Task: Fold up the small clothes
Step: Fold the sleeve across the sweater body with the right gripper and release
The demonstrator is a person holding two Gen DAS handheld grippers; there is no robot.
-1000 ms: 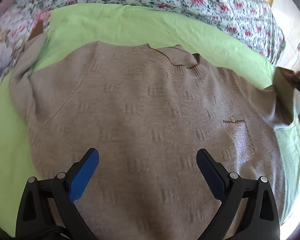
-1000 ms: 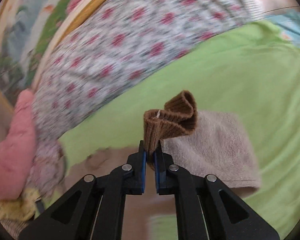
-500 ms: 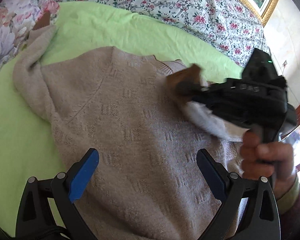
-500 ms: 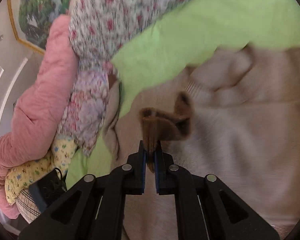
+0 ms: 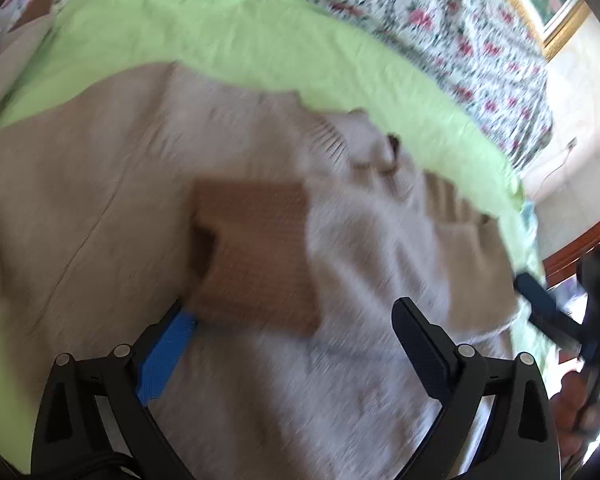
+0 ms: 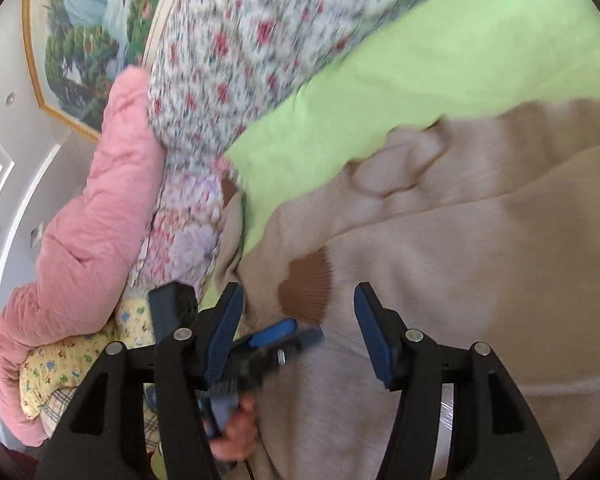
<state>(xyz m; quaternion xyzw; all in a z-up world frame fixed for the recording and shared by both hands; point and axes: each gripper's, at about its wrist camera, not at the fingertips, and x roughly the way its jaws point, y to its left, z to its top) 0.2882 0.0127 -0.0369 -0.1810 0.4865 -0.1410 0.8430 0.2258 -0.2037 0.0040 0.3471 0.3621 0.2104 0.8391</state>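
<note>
A beige knit sweater [image 5: 112, 208] lies spread on a green sheet [image 5: 228, 36]. Its right sleeve is folded across the chest, and the sleeve's brown ribbed cuff [image 5: 256, 260] lies flat just ahead of my left gripper [image 5: 296, 340], which is open and empty over the sweater's body. My right gripper [image 6: 300, 324] is open and empty above the sweater [image 6: 480, 280], with the brown cuff [image 6: 308, 280] lying between and beyond its fingers. The left gripper [image 6: 276, 340] shows low in the right wrist view. The right gripper [image 5: 548, 312] shows at the right edge of the left wrist view.
A floral quilt [image 5: 440, 20] lies beyond the green sheet. A pink quilt [image 6: 88, 220] and a yellow patterned cloth [image 6: 56, 376] are piled at the bed's left end. A framed painting [image 6: 88, 24] hangs on the wall. The sweater's other sleeve [image 5: 12, 60] trails to the far left.
My right gripper carried the cuff across the sweater, opened and let it go; the sleeve now lies folded over the chest. The right gripper drew back to the right.
</note>
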